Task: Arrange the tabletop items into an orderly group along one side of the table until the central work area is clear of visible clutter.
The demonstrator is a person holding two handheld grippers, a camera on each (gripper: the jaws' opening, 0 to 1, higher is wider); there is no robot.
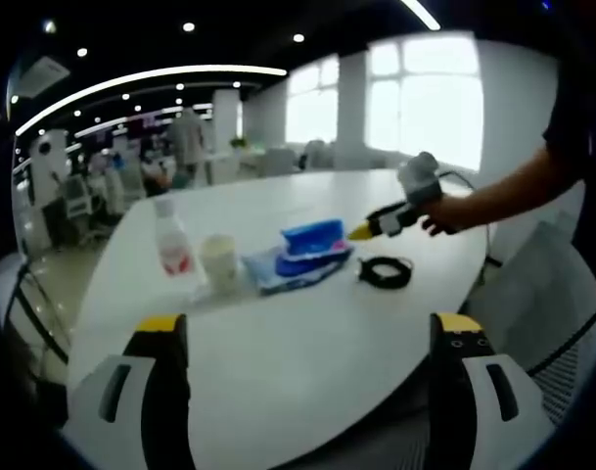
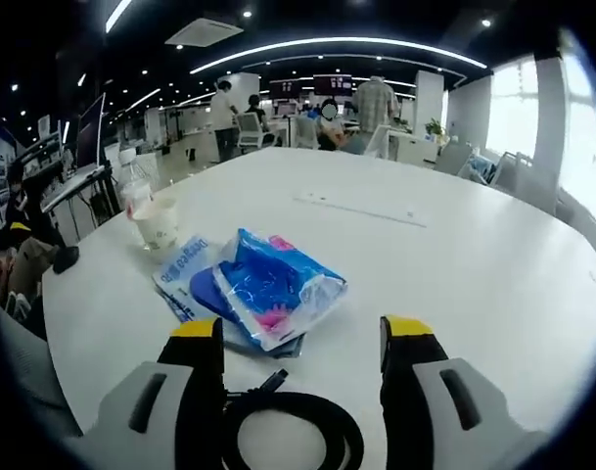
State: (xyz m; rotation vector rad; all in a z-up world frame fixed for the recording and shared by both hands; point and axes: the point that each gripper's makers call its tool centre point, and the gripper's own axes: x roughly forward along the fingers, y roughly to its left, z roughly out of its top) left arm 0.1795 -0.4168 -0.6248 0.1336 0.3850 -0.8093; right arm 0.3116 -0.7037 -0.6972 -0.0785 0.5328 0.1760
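Cable coil (image 2: 288, 426), black and looped flat on the worktop (image 2: 474, 264), lies right between the right gripper's (image 2: 302, 343) jaws in the right gripper view, which stand wide apart with nothing held; the loop sits low between them, its loose end pointing away toward the packets. That gripper is plainly the nearer one, and a straight drop and close looks like all the next move would need.

Just past the coil lies a blue plastic packet (image 2: 278, 284) stacked on flat blue pouches (image 2: 185, 269), their long axis running slantwise toward the far left edge of the worktop. Beyond them stand a white paper cup (image 2: 159, 225) and a clear bottle (image 2: 131, 186), close together near that same edge.

In the left gripper view, the left gripper (image 1: 307, 338) hangs over the near edge, jaws wide open and empty, well apart from everything. The same cable coil (image 1: 385, 271) lies ahead and to the right of it, with the packet (image 1: 312, 240), cup (image 1: 219, 262) and bottle (image 1: 172, 240) in a row leftward.
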